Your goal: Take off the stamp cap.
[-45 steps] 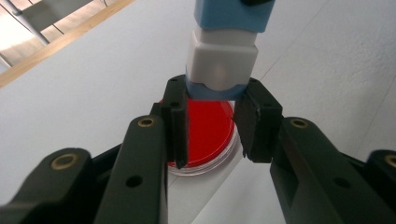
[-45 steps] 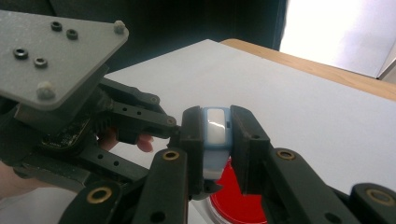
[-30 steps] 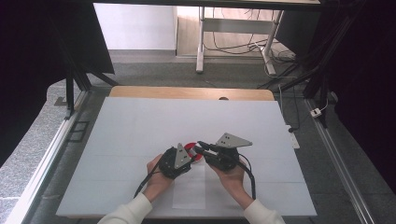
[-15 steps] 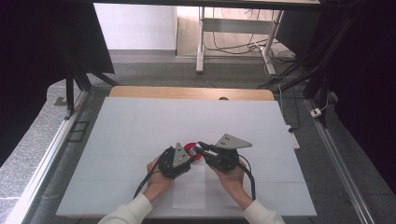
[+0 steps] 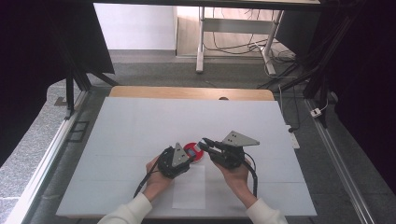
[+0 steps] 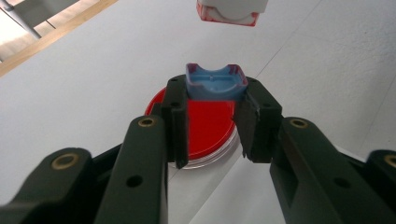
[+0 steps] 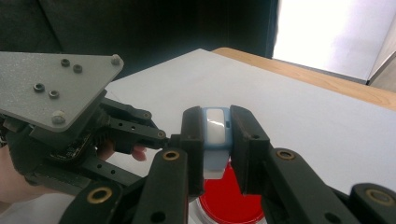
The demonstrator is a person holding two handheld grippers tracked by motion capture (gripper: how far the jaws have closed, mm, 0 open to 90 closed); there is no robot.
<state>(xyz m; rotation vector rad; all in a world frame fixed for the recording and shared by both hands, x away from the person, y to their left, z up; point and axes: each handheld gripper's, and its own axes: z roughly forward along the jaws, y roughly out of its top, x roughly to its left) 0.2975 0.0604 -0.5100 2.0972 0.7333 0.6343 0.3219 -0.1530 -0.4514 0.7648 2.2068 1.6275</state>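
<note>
The left gripper view shows the left gripper clenched on a blue base piece above the red dish. The right gripper view shows the right gripper grasping the white-and-blue cap, also over the dish, its long axis along the jaws and pointing away from the camera. In the high view both pieces appear too small to tell apart.

A white table with a wooden far edge; paper sheet near its front.
</note>
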